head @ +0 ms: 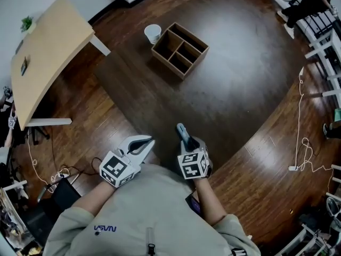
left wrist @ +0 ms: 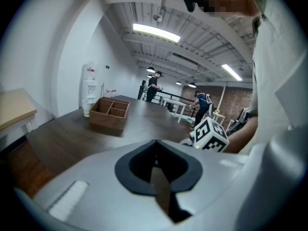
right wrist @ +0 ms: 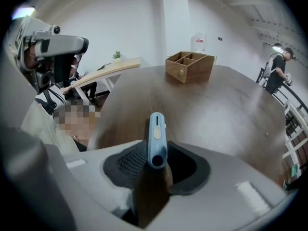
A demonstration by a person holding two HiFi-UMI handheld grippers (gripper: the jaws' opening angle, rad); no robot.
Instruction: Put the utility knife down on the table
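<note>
**Knife between opened right jaws at near table edge**

Wooden box (head: 180,49), divided into compartments, sits on the dark round table (head: 250,79), well away from both grippers. Only bare wooden bottoms show in its compartments. A white cup (head: 153,33) stands upright just beside the box's far-left corner. What the cup holds can't be told.

Right gripper (head: 187,143) is over the table's near edge and tilts down. Its jaws are spread wide, with the blue utility knife (right wrist: 157,138) between them, pointing forward along the jaws, slider side up. There is a clear gap between the knife and the ribbed pad (right wrist: 129,163) to its left, so it isn't pinched. Contact on the other side can't be told. In the head view the knife (head: 184,134) sticks out past the jaw tips over the dark tabletop. Whether it rests on the surface can't be told.

Left gripper (head: 144,143) is beside the right one, by the table's near edge. Its jaw tips are together, with only a thin sliver of background showing through, and there is nothing between them.
</note>
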